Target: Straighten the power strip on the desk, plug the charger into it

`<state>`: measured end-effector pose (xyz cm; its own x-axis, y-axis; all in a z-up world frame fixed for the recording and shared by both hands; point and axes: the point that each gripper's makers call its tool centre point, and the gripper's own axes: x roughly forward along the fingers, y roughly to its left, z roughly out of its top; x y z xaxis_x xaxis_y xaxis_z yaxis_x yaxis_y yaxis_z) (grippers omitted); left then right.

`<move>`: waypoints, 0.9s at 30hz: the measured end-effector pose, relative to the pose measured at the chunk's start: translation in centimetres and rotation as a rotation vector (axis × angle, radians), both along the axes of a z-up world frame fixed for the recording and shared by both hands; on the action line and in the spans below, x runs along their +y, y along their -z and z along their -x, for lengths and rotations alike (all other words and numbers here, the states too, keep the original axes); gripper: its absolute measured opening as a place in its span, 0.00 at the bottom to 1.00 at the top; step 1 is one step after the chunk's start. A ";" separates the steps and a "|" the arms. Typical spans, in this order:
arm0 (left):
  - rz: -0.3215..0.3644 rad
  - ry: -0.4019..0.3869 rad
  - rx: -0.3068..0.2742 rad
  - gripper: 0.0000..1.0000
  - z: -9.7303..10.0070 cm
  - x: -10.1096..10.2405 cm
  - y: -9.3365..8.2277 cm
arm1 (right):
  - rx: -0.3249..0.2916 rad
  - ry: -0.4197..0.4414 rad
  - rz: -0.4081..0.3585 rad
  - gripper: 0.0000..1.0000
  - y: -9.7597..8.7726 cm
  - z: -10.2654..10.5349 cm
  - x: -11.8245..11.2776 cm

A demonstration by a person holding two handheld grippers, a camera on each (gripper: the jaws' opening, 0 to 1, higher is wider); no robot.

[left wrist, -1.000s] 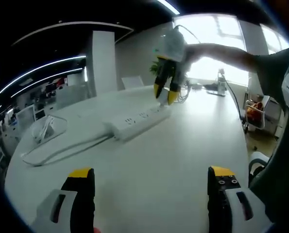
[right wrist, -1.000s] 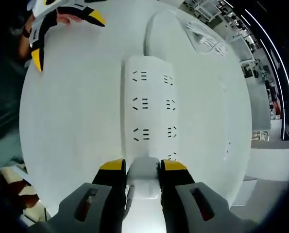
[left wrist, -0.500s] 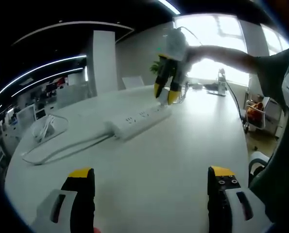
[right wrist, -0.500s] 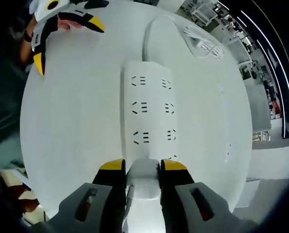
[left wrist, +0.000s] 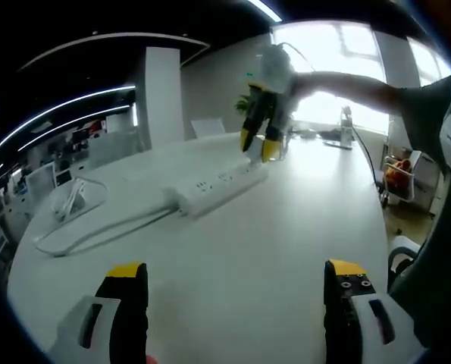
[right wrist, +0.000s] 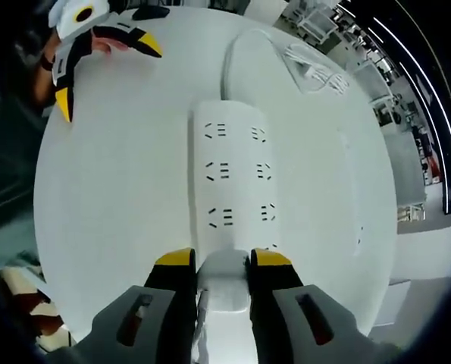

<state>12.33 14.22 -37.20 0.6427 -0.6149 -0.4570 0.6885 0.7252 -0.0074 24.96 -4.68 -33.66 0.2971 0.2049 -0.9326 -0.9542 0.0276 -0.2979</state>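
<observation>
Overhead, to the left of the right gripper view, hangs the left hand-held gripper (right wrist: 96, 57), jaws spread wide and empty, over the bench (right wrist: 111, 197) near its edge, well apart from the strip. Farther along, lies the white power strip (right wrist: 236, 182) in mid-bench, straight along the view, cord (right wrist: 236, 49) curving off its far end toward a loose white bundle (right wrist: 316, 72) near the far edge of the bench. Nearest the lens, sits the right hand-held gripper (right wrist: 223, 262), clamped on the white charger (right wrist: 223, 284), poised just above the strip's near end; seen from the left gripper view as a yellow-tipped right hand-held gripper (left wrist: 260, 140) pointing down at the strip's (left wrist: 217, 186) far end.

Since a second ago, has risen slightly off the strip: more of the socket rows now visible, near sockets clearer of the charger. Suggests a lift to re-aim rather than a seated plug; strip already looks straightened, plugging in not yet done. Prongs and the target socket hidden under the charger body, so alignment cannot be told.

No containers in sight.
</observation>
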 end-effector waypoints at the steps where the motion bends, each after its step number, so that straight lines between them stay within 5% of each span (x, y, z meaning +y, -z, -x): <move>1: 0.001 0.000 0.000 1.00 0.0 0.0 0.0 | 0.001 -0.003 -0.003 0.23 0.0 0.1 0.1; 13: -0.001 0.007 -0.006 1.00 -0.1 -0.1 -0.3 | 0.004 -0.046 0.021 0.23 0.1 -0.1 0.5; 14: -0.001 0.006 -0.005 1.00 -0.1 -0.1 -0.3 | 0.016 -0.030 0.091 0.23 1.1 -0.2 -0.8; 16: -0.005 0.003 -0.001 1.00 -0.1 0.1 -0.2 | 0.036 -0.058 0.039 0.23 0.8 -0.8 0.3; 20: -0.009 -0.002 0.003 1.00 -0.2 0.3 -0.1 | 0.050 -0.031 0.003 0.23 0.9 1.6 0.1; 23: -0.012 -0.006 0.001 1.00 -0.5 0.3 -0.2 | 0.101 -0.032 -0.003 0.23 1.0 0.8 0.4; 27: -0.010 0.005 -0.004 1.00 -0.5 -0.1 -0.4 | 0.076 -0.039 -0.005 0.23 0.9 -0.7 0.8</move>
